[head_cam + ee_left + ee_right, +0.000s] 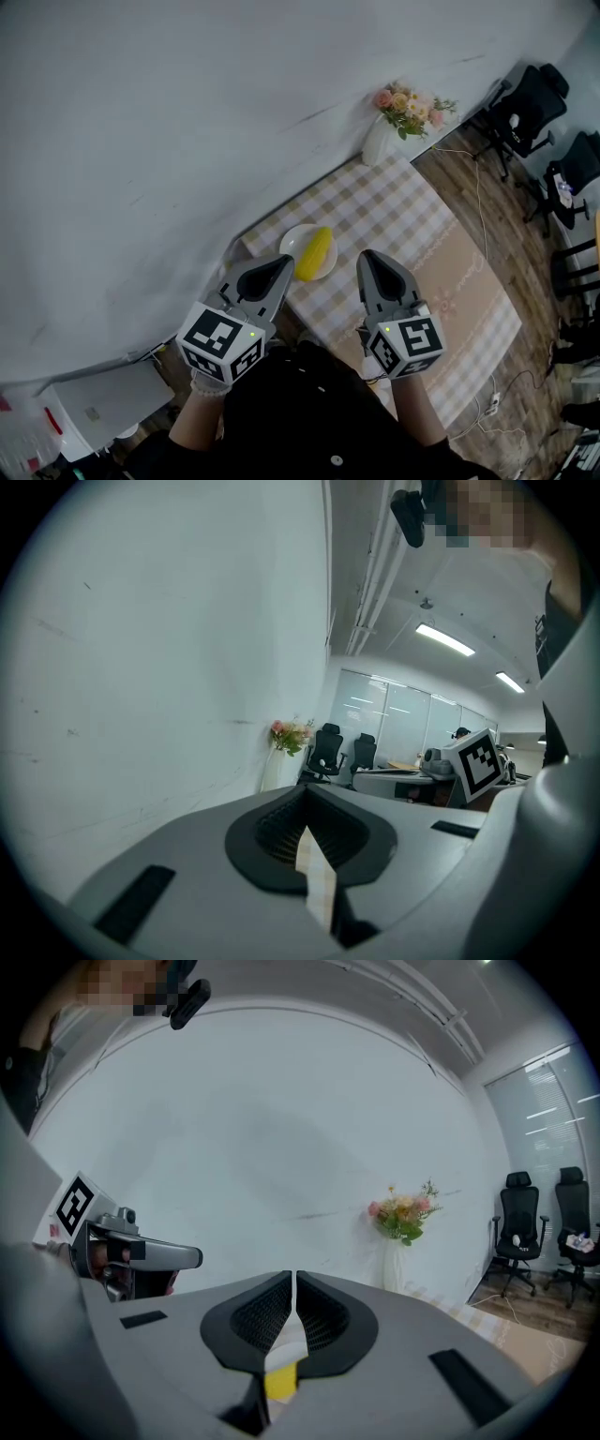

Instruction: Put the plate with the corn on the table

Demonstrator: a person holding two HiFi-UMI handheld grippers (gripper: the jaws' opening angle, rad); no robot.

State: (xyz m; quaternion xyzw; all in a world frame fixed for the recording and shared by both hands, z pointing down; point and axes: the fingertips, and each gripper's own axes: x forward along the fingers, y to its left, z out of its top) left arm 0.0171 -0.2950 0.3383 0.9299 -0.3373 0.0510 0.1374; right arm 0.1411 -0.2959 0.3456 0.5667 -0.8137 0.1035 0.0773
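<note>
The white plate (pixel 292 242) with the yellow corn cob (pixel 315 253) sits on the checked cloth of the table (pixel 403 202), near the corner by the wall. Our left gripper (pixel 284 262) and right gripper (pixel 367 257) hang above it on either side, each with its jaws together on nothing. We judge the placing done. We should draw both grippers away high, clear of the rim, so that nothing nudges the plate towards that corner.

White round plate (pixel 292 242), sits flat on the counter (pixel 394 202), close to one corner. Counter top is beige-and-white check. One yellow corn cob (pixel 315 253), whole and husk off, lies diagonally on the plate, toward its right side.
</note>
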